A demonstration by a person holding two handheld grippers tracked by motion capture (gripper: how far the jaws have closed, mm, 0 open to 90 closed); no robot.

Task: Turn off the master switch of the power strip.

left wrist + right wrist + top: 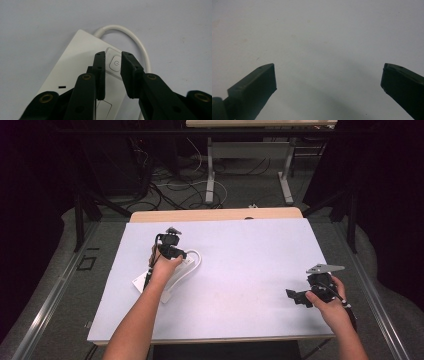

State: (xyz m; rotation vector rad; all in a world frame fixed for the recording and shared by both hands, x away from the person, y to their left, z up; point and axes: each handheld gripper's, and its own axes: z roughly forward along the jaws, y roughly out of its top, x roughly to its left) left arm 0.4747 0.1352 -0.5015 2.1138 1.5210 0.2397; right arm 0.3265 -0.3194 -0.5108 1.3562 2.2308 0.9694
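Note:
A white power strip [75, 57] lies flat on the white tabletop [240, 260], left of centre, its white cable [135, 37] looping out from one end. My left gripper [113, 56] points down at that end, its two black jaws a small gap apart on either side of the strip's round power button [115, 63], with nothing pinched between them. In the high view the left gripper [176, 253] hovers over the strip [139, 282]. My right gripper [295, 296] rests low near the table's right front, and in its own view it [328, 68] stands wide open over bare tabletop.
The table's wooden far edge [215, 214] borders a floor with cables and another table's legs [210, 175]. Dark frame posts [79, 220] stand at both sides.

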